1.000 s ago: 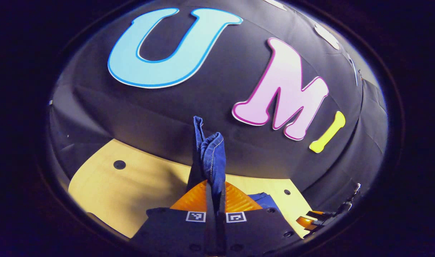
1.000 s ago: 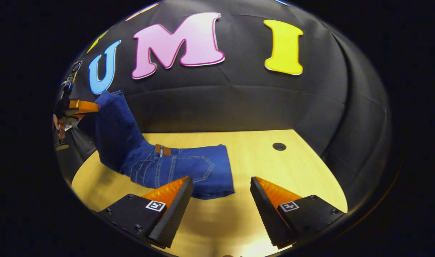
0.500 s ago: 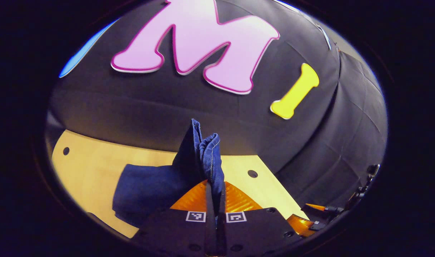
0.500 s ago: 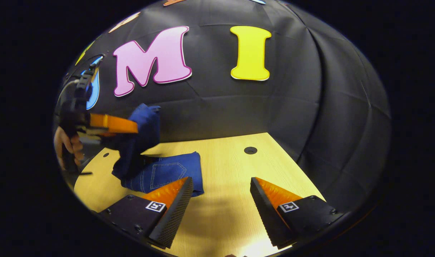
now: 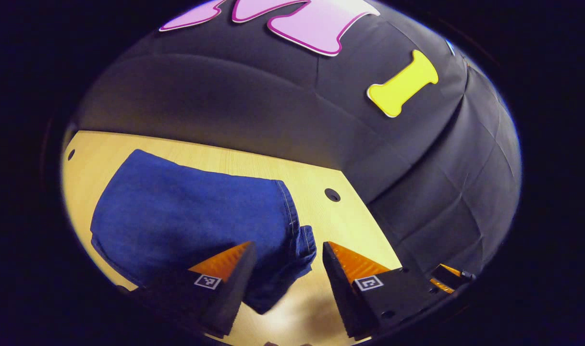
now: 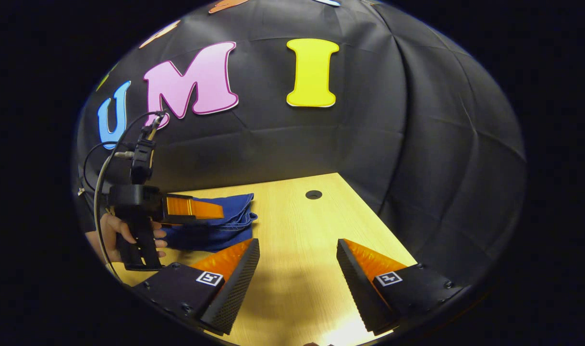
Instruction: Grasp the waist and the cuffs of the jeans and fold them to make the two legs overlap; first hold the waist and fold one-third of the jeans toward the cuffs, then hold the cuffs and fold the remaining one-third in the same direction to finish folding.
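Both my grippers, left (image 5: 285,276) and right (image 6: 297,276), gape empty; the folded blue denim jeans (image 5: 191,223) lie soft, heavy by the bench's (image 6: 297,230) left edge, best pinched at hems.

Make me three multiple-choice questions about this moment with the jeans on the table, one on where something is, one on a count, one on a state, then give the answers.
1. Where do the jeans lie?
A. folded on the table
B. hanging from the booth wall
C. on the floor

2. How many round holes show in the tabletop in the left gripper view?
A. none
B. two
C. five

3. How does the left gripper stand?
A. shut on the jeans
B. shut on nothing
C. open above the jeans

Answers: 1 A, the denim rests as a flat bundle on the wood. 2 B, one hole near the wall and one at the far left edge. 3 C, its fingers are spread with cloth and tabletop showing between them.
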`<state>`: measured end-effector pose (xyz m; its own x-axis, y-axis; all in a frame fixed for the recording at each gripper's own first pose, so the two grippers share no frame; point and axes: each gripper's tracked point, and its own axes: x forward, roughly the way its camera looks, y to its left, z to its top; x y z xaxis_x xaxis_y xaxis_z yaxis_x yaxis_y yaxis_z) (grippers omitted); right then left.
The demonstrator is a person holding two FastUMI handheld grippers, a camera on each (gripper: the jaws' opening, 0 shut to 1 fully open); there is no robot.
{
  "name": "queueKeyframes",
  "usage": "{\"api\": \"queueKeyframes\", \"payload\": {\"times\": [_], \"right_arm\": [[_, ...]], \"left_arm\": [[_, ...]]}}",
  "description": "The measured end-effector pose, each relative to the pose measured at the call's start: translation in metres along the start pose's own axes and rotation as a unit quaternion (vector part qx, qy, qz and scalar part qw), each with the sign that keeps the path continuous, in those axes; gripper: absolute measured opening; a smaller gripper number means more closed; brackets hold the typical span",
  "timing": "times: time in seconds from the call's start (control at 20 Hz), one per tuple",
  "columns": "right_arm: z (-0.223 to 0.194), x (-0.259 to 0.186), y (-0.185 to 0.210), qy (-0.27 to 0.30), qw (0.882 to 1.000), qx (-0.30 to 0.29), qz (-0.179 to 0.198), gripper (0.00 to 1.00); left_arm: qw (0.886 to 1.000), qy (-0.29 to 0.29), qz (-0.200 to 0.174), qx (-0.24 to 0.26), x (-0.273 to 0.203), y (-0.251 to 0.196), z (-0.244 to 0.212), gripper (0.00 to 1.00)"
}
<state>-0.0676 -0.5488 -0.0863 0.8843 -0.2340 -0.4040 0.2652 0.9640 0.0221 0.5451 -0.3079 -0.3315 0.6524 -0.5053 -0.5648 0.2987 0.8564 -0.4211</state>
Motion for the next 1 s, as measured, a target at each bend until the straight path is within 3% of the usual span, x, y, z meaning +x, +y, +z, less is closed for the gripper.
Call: {"api": "queueKeyframes", "payload": {"times": [0.2, 0.25, 0.3, 0.45, 0.6, 1.0], "right_arm": [[0.017, -0.030, 0.003, -0.015, 1.000, -0.004, 0.003, 0.98], [0.023, -0.037, 0.007, -0.018, 1.000, -0.007, 0.004, 0.98], [0.030, -0.047, 0.011, -0.024, 1.000, -0.007, 0.007, 0.98], [0.059, -0.078, 0.032, -0.046, 0.999, -0.003, 0.020, 0.98], [0.091, -0.118, 0.058, -0.071, 0.997, -0.008, 0.037, 0.98], [0.148, -0.237, 0.135, -0.138, 0.986, -0.029, 0.090, 0.98]], "left_arm": [[0.998, -0.052, 0.021, 0.001, -0.063, 0.015, 0.016, 0.87], [0.998, -0.064, 0.025, 0.004, -0.082, 0.017, 0.022, 0.94], [0.996, -0.079, 0.030, 0.010, -0.103, 0.019, 0.027, 0.88], [0.991, -0.114, 0.055, 0.046, -0.172, 0.024, 0.041, 0.88], [0.980, -0.154, 0.092, 0.084, -0.247, 0.028, 0.056, 0.96], [0.939, -0.270, 0.172, 0.123, -0.459, 0.036, 0.071, 0.97]]}}
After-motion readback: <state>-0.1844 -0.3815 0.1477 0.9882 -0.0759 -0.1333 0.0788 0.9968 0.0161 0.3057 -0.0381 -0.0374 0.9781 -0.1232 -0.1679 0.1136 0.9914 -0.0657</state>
